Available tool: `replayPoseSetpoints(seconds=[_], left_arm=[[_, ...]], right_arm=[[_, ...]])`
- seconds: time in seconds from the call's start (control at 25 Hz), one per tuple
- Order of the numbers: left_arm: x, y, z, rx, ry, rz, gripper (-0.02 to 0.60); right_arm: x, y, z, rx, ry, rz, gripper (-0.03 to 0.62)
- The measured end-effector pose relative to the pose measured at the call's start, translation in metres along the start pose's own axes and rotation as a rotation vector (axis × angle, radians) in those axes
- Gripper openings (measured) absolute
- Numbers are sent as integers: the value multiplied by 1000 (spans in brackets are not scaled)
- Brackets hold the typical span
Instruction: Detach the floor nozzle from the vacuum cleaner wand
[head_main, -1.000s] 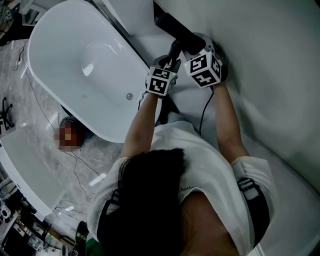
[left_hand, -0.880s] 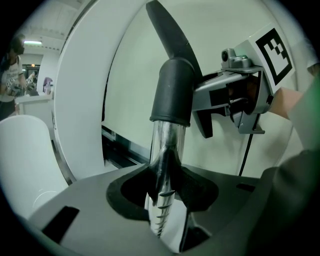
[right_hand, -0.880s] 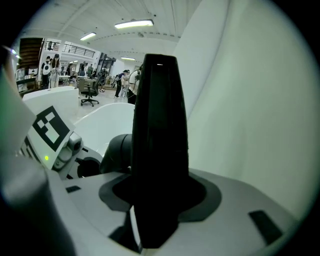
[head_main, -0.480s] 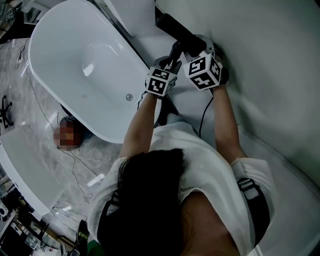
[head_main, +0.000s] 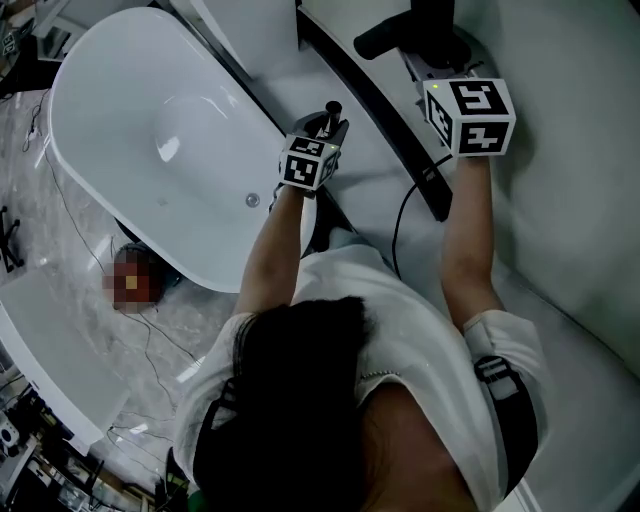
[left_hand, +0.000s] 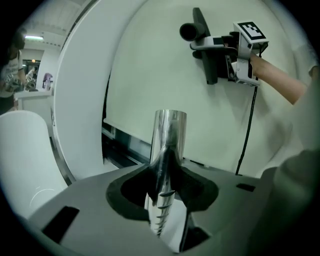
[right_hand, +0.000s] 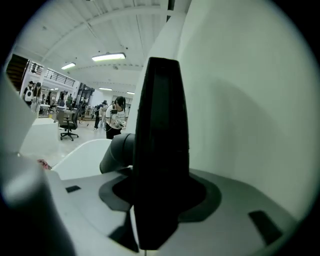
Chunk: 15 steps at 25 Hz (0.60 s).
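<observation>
My left gripper (head_main: 328, 128) (left_hand: 166, 196) is shut on the shiny metal vacuum wand (left_hand: 169, 145), whose bare open end (head_main: 332, 108) points up and away. The black floor nozzle (head_main: 405, 32) (right_hand: 161, 145) is apart from the wand, clamped in my right gripper (head_main: 440, 66) (right_hand: 158, 202). Its grey neck tube (right_hand: 118, 150) sticks out to the left. In the left gripper view the nozzle (left_hand: 206, 45) hangs high at the upper right against the white wall, with the right gripper's marker cube (left_hand: 250, 33) behind it.
A white bathtub (head_main: 110, 120) lies to the left. A curved white wall (head_main: 570, 200) with a dark track (head_main: 380, 120) at its foot stands ahead and to the right. A black cable (head_main: 398, 225) trails from the right gripper. People and chairs (right_hand: 67, 125) are far off.
My right gripper has lifted up and away with the floor nozzle, which has come off the wand's end. The left gripper and the wand have stayed in place.
</observation>
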<state>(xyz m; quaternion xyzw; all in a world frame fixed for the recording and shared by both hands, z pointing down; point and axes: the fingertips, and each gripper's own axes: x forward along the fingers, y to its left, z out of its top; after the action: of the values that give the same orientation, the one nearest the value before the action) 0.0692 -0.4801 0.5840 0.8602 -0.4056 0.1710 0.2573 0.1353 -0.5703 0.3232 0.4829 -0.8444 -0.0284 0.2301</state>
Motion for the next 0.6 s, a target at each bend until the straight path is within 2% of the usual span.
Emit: replayPoseSetpoints(seconds=[0.08, 0.28, 0.48, 0.6], left_arm=[[2, -2, 2, 0, 2, 0, 141], [6, 0, 2, 15, 19, 36, 143], [5, -1, 1, 0, 11, 41, 143], [4, -5, 6, -17, -8, 19, 218]], right_arm=[[-5, -2, 2, 18, -12, -6, 224], [-4, 11, -23, 102, 18, 14, 224], [-9, 25, -37, 156, 32, 25, 224], [-8, 28, -35, 166, 30, 35, 224]])
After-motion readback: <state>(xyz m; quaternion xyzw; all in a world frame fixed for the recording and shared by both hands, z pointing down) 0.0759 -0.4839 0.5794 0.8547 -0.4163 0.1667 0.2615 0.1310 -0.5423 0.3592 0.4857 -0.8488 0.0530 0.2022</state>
